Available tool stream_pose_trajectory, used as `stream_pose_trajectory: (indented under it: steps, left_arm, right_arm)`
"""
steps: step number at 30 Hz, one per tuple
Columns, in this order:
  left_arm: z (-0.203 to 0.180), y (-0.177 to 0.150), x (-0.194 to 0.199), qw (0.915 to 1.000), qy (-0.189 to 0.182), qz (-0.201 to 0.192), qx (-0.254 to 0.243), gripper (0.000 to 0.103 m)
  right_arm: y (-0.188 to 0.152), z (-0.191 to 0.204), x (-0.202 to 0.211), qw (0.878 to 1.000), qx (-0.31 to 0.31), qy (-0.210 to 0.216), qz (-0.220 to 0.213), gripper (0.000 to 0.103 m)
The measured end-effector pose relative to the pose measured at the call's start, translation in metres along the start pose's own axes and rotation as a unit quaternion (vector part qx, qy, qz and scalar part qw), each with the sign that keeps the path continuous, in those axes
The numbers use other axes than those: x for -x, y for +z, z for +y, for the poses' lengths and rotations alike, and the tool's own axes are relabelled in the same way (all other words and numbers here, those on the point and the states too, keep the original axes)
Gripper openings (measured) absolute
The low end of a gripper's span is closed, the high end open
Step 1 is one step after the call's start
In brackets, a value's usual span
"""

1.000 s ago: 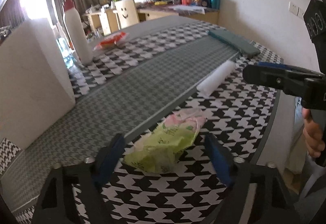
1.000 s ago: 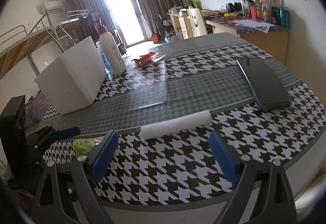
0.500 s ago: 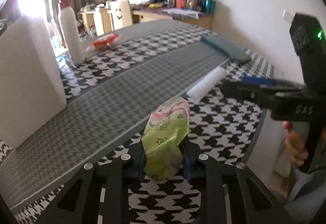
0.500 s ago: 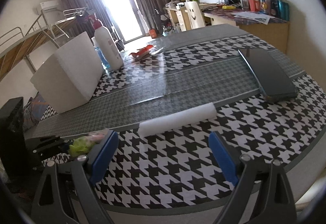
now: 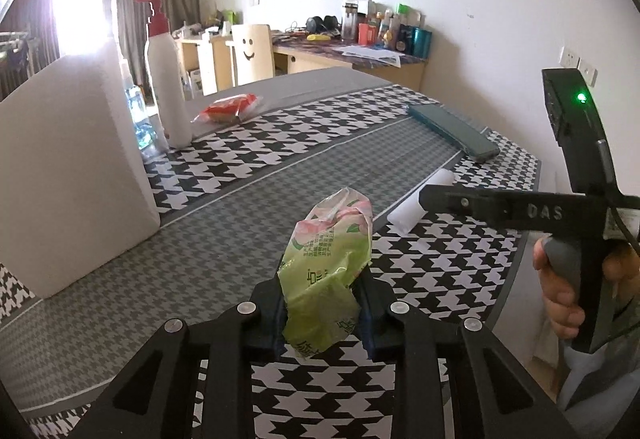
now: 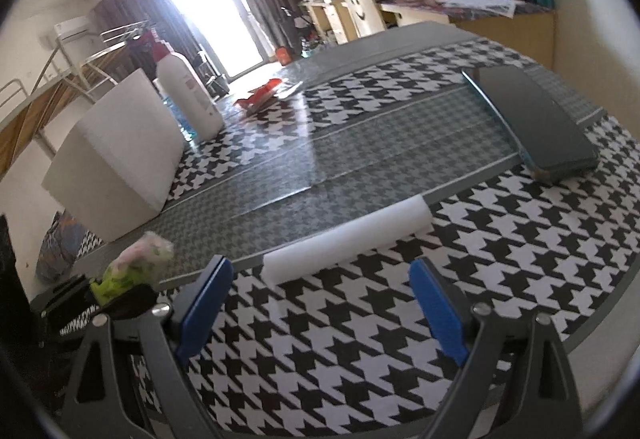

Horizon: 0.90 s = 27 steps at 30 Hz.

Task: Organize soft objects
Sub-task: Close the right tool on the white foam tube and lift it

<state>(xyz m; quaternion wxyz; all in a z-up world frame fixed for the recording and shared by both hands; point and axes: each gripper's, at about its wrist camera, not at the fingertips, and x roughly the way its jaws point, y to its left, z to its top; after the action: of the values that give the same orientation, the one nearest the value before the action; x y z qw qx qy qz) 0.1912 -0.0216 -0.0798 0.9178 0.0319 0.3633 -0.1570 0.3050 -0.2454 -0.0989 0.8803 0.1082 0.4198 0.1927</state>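
Observation:
A crumpled green and pink plastic packet (image 5: 326,267) stands upright between the pads of my left gripper (image 5: 322,303), which is shut on it just above the houndstooth tablecloth (image 5: 460,271). In the right wrist view the same packet (image 6: 136,267) shows at the lower left. My right gripper (image 6: 320,271) is open with nothing between its blue pads (image 6: 208,291). A white foam roll (image 6: 348,241) lies on the cloth just beyond them. From the left wrist view the right gripper appears side-on at the right, held by a hand (image 5: 560,291), and partly hides the roll (image 5: 408,213).
A large white foam block (image 5: 68,179) stands at the left. Behind it are a white pump bottle (image 5: 166,87) and a red snack packet (image 5: 228,109). A dark teal flat case (image 6: 536,123) lies at the far right. The table edge (image 6: 600,315) runs close on the right.
My left jaws closed on the green packet, which was lying flat, and raised it upright. The right gripper came nearer the white roll and tilted slightly, still open.

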Motion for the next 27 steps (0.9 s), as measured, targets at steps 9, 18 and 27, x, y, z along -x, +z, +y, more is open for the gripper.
stream_pose_trajectory:
  steps: [9,18,27]
  left_arm:
    - [0.021,0.001,0.011,0.9995,0.006,-0.027,0.018,0.03]
    - [0.036,-0.008,0.018,0.9981,-0.005,-0.037,0.049,0.03]
    - [0.048,-0.009,0.022,0.9943,0.013,-0.05,0.093,0.03]
  right_arm:
    - [0.012,0.006,-0.014,0.997,-0.033,-0.062,0.011,0.069]
    - [0.018,0.024,-0.03,0.989,-0.036,-0.144,0.007,0.067]
    - [0.015,0.034,-0.034,0.977,-0.014,-0.211,0.015,0.054]
